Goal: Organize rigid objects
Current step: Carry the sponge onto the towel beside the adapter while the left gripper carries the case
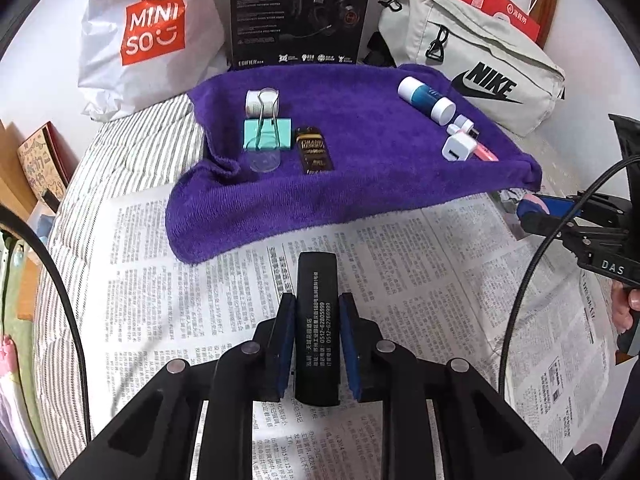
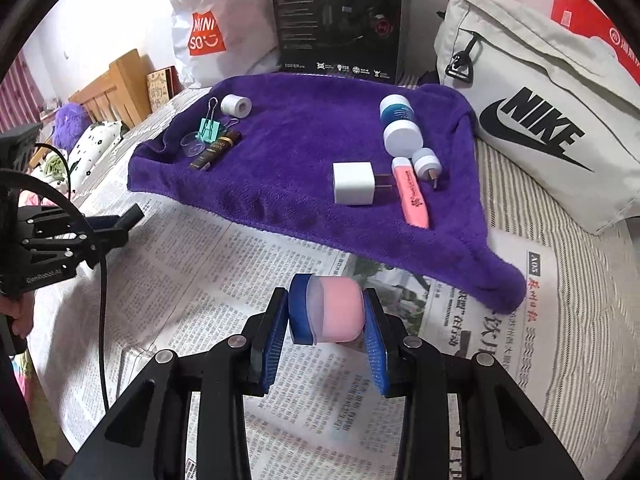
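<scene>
My left gripper (image 1: 316,312) is shut on a slim black box with white print (image 1: 317,320), held above the newspaper (image 1: 420,280). Between the blue pads of my right gripper (image 2: 328,312) sits a small pink jar with a blue lid (image 2: 328,312), gripped on its sides; the same gripper (image 1: 532,216) shows at the right edge of the left wrist view. On the purple towel (image 2: 288,152) lie a white tape roll (image 2: 236,105), a green binder clip (image 2: 211,130), a clear cup (image 2: 193,146), a dark tube (image 2: 216,150), a white charger (image 2: 353,188), a pink highlighter (image 2: 412,196) and a blue-and-white bottle (image 2: 399,124).
Behind the towel stand a white Miniso bag (image 1: 152,32), a black Edifier box (image 1: 300,12) and a grey Nike bag (image 1: 480,64). Striped bedding (image 1: 120,144) lies under the newspaper. A small white adapter (image 2: 427,163) rests by the highlighter. A hand (image 1: 624,308) holds the right handle.
</scene>
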A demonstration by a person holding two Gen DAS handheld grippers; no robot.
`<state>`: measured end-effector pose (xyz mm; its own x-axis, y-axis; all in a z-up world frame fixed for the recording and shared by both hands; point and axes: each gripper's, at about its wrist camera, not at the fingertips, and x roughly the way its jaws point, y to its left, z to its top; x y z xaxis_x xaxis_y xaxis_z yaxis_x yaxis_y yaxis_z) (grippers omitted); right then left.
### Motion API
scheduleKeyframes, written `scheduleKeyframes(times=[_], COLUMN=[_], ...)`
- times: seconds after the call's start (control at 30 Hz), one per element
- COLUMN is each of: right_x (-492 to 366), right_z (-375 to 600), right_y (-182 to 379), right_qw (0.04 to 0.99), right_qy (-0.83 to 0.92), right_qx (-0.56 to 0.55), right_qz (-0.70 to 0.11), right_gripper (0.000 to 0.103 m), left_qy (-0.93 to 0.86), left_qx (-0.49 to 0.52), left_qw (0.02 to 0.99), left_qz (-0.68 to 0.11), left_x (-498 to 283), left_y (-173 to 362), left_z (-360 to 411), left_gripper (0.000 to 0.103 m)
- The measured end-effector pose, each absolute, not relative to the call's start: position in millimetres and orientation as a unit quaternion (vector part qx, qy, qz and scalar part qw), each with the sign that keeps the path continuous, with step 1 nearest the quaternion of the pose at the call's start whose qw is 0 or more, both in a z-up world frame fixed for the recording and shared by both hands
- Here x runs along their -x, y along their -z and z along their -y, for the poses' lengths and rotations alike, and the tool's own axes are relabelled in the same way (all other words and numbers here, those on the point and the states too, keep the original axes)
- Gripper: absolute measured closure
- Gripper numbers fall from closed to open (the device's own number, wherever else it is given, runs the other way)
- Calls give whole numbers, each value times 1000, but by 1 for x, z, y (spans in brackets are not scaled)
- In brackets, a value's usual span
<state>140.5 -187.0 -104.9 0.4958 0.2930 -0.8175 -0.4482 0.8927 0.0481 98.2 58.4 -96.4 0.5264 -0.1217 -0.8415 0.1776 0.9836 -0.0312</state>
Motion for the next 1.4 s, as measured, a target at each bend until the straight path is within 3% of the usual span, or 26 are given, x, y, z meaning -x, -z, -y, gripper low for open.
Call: scheduleKeyframes(times=[0.97, 1.4], right_x=[-205, -273], right_z=[174, 152], right_y=[61, 86], right_qw=[872, 859], right_qy=[-234, -223], right_qx=[63, 73], right_qz=[-426, -454], right_gripper=[66, 66], left_qy=[106, 111], left_qx=[-35, -30], left_qw=[883, 875], left_qz=[-456, -471], left_x=[-151, -190], left_y=[47, 53], left_z=[-57, -62], left_gripper=[82, 82])
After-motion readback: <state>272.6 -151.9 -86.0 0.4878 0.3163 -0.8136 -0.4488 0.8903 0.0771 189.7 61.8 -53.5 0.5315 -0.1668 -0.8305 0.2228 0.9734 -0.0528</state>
